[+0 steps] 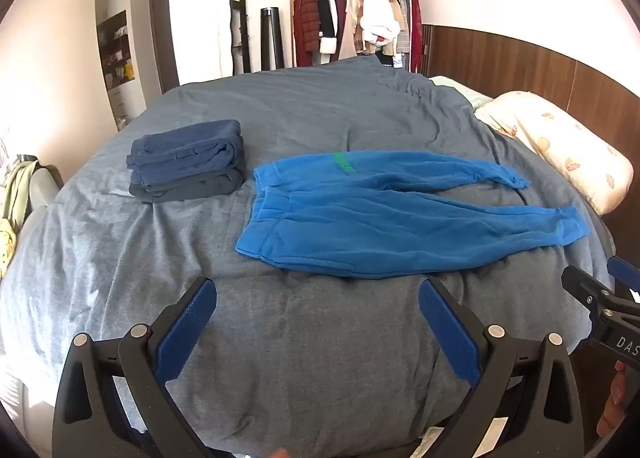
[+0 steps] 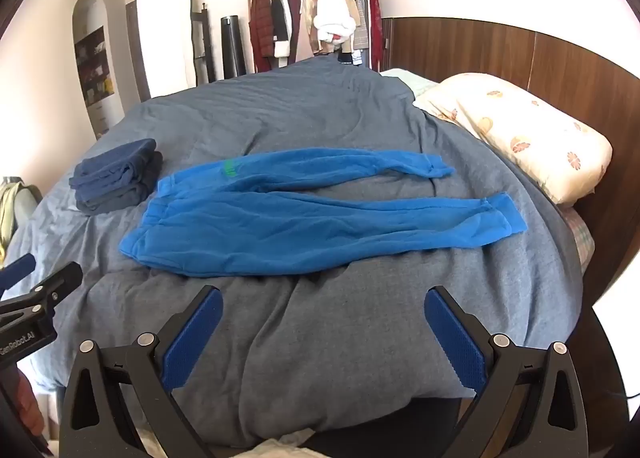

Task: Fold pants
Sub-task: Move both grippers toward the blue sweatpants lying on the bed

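We held both sets of tongs low at the bottom of the frame, over the near edge of the bed, and neither had touched cloth. The left tongs stood fully apart with nothing between the blue pads; the right tongs stood just as wide and just as empty. Each pair showed at the edge of the other's view, so we judged the two hands were side by side.

Just beyond the tips, across the middle of both views, lay the blue pants, spread flat on the grey duvet. Their long axis ran left to right across the frame. The waistband sat at the left end, up and slightly left of the left tongs. The two legs reached toward the right, ending in the near cuff and, farther back, the far cuff, both up and right of the right tongs. We judged the left hand nearer the waist and the right hand nearer the cuffs. The legs lay parted, a wedge of duvet between them, so no fold had yet been made.

Left of the waistband and close beside it sat a stack of folded dark clothes. At far right a flowered pillow lay against the wooden headboard. We saw no containers on the bed.
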Tool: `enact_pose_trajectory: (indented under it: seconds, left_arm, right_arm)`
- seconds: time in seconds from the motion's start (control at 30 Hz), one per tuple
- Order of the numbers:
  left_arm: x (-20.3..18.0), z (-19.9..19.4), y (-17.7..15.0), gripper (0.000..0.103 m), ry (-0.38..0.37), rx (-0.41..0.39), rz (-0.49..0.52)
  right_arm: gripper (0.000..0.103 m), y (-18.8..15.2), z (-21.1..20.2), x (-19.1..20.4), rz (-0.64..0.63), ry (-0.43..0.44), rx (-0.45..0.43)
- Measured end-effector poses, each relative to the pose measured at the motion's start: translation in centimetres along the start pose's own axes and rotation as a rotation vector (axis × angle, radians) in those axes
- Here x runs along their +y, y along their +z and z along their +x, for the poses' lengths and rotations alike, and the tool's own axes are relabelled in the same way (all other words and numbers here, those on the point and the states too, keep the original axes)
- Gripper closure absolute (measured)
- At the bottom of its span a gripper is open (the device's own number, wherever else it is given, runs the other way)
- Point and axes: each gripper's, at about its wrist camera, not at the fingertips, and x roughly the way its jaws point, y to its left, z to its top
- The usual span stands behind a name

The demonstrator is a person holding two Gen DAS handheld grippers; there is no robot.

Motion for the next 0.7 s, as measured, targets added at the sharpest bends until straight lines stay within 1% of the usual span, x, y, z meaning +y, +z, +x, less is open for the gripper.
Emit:
enact_pose_trajectory:
  seconds: [0.03, 0.1, 0.2, 0.3, 0.7]
  left_arm:
    - [-0.03, -0.06, 0.01, 0.000, 0.002, -0.003, -0.001]
    - [-0.18, -0.52, -0.14, 0.000, 0.005, -0.012, -0.001]
    - [0.16, -0.25, -0.05, 0.000, -0.026, 0.004, 0.001]
    - [-0.40, -0.16, -0.14, 0.000, -0.009, -0.003, 0.025]
    - [-0.26, -0.33, -0.03, 0.000, -0.014, -0.020, 0.016]
  right_arm:
    - [0.001, 0.03, 0.06, 0.00, 0.000, 0.000, 0.014]
    - [0.001, 0.00, -0.03, -0.02, 0.002, 0.000, 0.004]
    - [0.001, -0.01, 0.02, -0.02, 0.000, -0.003, 0.001]
    - [0.001, -0.04, 0.13, -0.03, 0.001, -0.001, 0.001]
    - [0.001, -0.24, 0.26, 0.13, 0.006, 0.006, -0.002]
